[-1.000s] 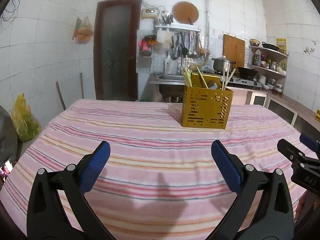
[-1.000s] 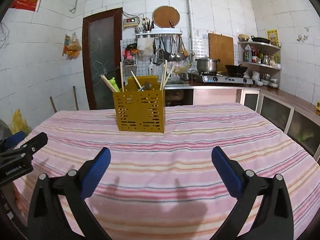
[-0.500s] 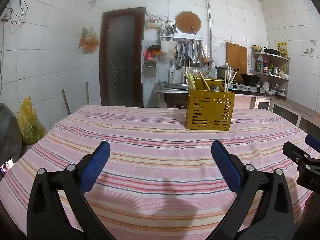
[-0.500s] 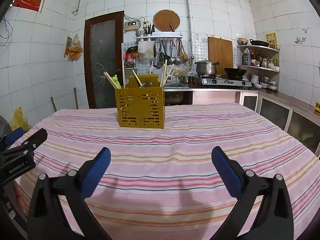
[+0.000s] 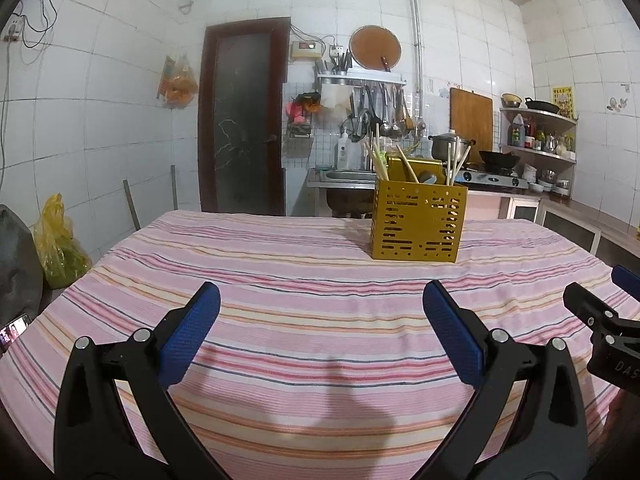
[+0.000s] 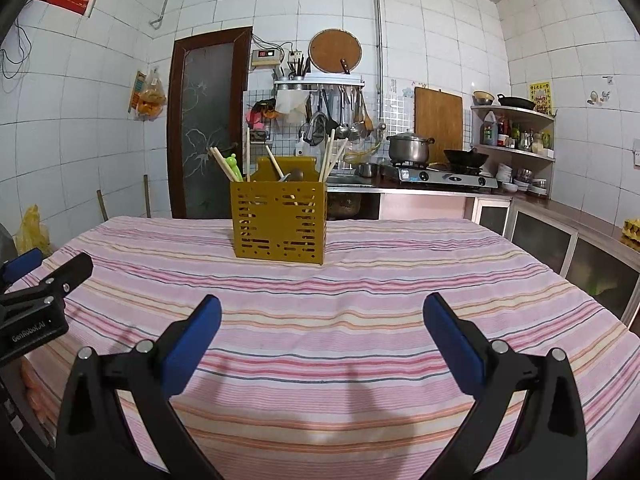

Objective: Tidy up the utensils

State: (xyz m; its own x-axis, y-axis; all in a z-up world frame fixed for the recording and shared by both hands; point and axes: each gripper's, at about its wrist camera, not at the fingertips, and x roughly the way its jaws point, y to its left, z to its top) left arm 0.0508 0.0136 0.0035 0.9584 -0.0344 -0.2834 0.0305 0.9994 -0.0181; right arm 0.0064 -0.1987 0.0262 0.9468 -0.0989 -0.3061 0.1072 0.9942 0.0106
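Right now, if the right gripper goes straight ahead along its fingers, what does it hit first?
Probably the yellow utensil holder. The right gripper is open and empty above the striped tablecloth, and only bare cloth lies between. The holder sits slightly left of centre, so it might just graze its right side; depth is hard to judge.

I see a mustard-yellow perforated metal utensil caddy (image 6: 279,224) on a cloth-covered table striped in pink, red, cream, orange and thin dark lines (image 6: 360,320). Pale wooden chopsticks (image 6: 330,158) and a light-green plastic piece (image 6: 232,166) stick out of the caddy. My left gripper (image 5: 320,322) and right gripper (image 6: 321,326) are black with blue textured pads (image 6: 194,344). White glazed wall tiles (image 6: 440,32) surround a dark brown framed door (image 6: 208,124)
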